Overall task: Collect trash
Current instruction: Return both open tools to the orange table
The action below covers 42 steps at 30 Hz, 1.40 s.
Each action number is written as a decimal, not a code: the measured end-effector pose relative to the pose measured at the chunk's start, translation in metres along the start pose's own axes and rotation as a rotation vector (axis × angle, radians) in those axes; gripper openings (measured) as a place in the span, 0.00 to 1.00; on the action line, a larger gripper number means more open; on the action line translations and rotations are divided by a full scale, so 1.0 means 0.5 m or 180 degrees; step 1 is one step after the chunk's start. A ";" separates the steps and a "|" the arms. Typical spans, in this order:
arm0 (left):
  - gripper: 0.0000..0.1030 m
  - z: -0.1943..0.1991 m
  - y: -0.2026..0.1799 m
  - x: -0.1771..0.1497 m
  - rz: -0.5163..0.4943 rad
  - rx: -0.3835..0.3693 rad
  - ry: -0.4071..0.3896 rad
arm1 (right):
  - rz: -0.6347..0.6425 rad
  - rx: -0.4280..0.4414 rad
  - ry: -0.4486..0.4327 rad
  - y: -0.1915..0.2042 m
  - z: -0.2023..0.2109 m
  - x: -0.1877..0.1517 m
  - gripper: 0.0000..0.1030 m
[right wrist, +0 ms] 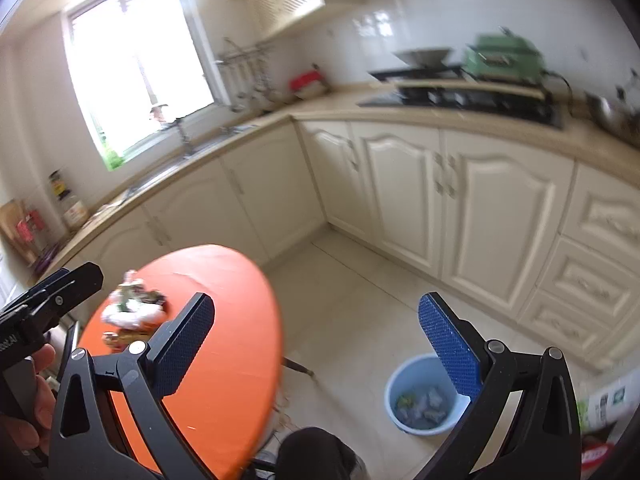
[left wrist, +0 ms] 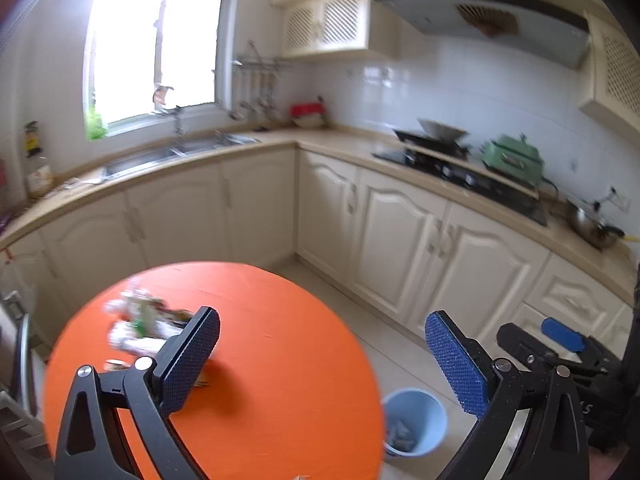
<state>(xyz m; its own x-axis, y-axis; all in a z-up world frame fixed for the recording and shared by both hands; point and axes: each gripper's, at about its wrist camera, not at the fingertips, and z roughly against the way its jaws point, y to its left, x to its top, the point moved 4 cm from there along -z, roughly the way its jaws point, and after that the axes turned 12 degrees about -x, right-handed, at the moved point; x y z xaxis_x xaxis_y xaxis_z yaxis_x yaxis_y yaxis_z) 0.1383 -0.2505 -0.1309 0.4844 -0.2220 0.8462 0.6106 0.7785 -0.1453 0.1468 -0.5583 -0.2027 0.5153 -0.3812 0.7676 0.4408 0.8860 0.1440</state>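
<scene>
Cream kitchen cabinets [left wrist: 404,236] are seen wrapping a corner beneath a beige counter, with a sink [left wrist: 176,152] under the window and a black stove [left wrist: 460,172] to the right. One round orange table [left wrist: 248,360] is seen near the cameras. On its far left part a loose heap of trash [left wrist: 144,324] is seen, made of crumpled wrappers too blurred to be counted; its long axis cannot be told. One light blue bin [right wrist: 420,396] is set on the tiled floor to the right of the table, and several scraps are seen inside it. The left gripper [left wrist: 324,360] is held spread wide above the table, nothing between its fingers; its left finger partly hides the near edge of the heap. The right gripper [right wrist: 316,352] is likewise spread and empty, held over the floor between table and bin, its right finger overlapping the bin's rim. A hand [right wrist: 40,396] is glimpsed at the left edge of the right wrist view.
</scene>
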 end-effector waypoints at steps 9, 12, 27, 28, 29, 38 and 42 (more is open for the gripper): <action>0.99 0.257 0.059 -0.065 0.0206 0.0447 -0.0473 | 0.0382 0.0477 -0.0339 0.205 0.085 0.036 1.00; 0.99 0.323 0.069 -0.094 0.0252 0.0597 -0.0596 | 0.0503 0.0598 -0.0414 0.261 0.108 0.035 1.00; 0.99 0.453 0.087 -0.201 0.0525 0.1067 -0.0752 | 0.0871 0.1002 -0.0550 0.420 0.166 0.009 1.00; 0.99 0.458 0.087 -0.204 0.0551 0.1080 -0.0757 | 0.0883 0.1012 -0.0548 0.424 0.166 0.009 1.00; 0.99 0.463 0.088 -0.207 0.0568 0.1089 -0.0764 | 0.0892 0.1031 -0.0545 0.429 0.166 0.008 1.00; 0.99 0.465 0.137 -0.199 0.0717 0.1126 -0.0715 | 0.1006 0.1060 -0.0496 0.460 0.146 -0.002 1.00; 0.99 0.447 0.177 -0.195 0.0767 0.1141 -0.0640 | 0.1100 0.1056 -0.0384 0.479 0.108 -0.015 1.00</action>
<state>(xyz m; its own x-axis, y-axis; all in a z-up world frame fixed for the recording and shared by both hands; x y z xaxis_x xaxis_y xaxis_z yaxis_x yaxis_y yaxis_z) 0.0051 -0.0286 -0.1117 0.4332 0.0803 0.8977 0.2239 0.9552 -0.1935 0.2090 -0.3290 -0.1404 0.4928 -0.0342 0.8695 -0.0088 0.9990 0.0443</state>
